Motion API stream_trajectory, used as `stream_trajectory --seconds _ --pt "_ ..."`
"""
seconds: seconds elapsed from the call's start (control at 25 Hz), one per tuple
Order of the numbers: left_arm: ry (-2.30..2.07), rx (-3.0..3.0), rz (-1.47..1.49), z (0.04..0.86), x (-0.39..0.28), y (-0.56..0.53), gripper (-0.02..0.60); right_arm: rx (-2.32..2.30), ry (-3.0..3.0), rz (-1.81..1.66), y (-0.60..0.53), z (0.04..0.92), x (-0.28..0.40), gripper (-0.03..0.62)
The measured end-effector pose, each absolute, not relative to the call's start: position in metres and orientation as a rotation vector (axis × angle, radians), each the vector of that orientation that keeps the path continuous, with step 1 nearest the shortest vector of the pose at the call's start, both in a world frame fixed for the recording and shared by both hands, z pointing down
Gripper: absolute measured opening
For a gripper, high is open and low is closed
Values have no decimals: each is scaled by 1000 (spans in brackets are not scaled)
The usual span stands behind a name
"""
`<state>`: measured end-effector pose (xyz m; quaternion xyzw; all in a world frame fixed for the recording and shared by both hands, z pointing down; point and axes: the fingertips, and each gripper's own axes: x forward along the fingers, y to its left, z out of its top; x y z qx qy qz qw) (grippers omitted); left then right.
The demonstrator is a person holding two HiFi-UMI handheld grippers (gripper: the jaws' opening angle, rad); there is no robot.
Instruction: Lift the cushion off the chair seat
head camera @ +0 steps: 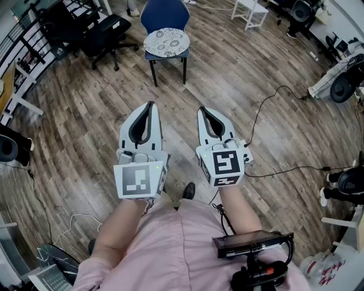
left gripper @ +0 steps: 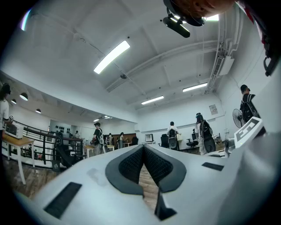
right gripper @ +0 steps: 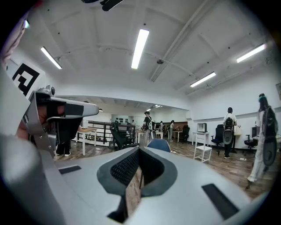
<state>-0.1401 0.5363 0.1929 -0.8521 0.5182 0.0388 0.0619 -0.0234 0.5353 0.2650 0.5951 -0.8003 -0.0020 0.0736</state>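
A blue chair stands at the far middle of the wood floor, with a round white patterned cushion lying on its seat. Both grippers are held side by side well short of it, tips pointing toward it. My left gripper is shut with nothing between its jaws. My right gripper is shut and empty too. In the right gripper view the chair's blue back shows just above the closed jaw tips. The left gripper view shows its closed tips and no chair.
A black office chair stands left of the blue chair. A white stool is at the far right. A black cable runs over the floor on the right. Several people stand far off in the room.
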Motion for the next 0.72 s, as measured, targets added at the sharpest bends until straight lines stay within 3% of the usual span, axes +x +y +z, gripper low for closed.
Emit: stream_trajectory --seconds 0.56,0.6,0.68,0.72 --pt "1597 -2574 77 206 -113 511 11 1773 -2447 26 511 275 8 2" --pt "1604 -2578 72 208 -114 505 11 1761 -2463 36 505 276 7 13" --pt "1616 -2584 67 212 -117 488 11 1731 -2477 58 490 279 6 141" --pt "1623 -2587 67 214 -118 478 11 1728 -2473 63 480 281 6 158"
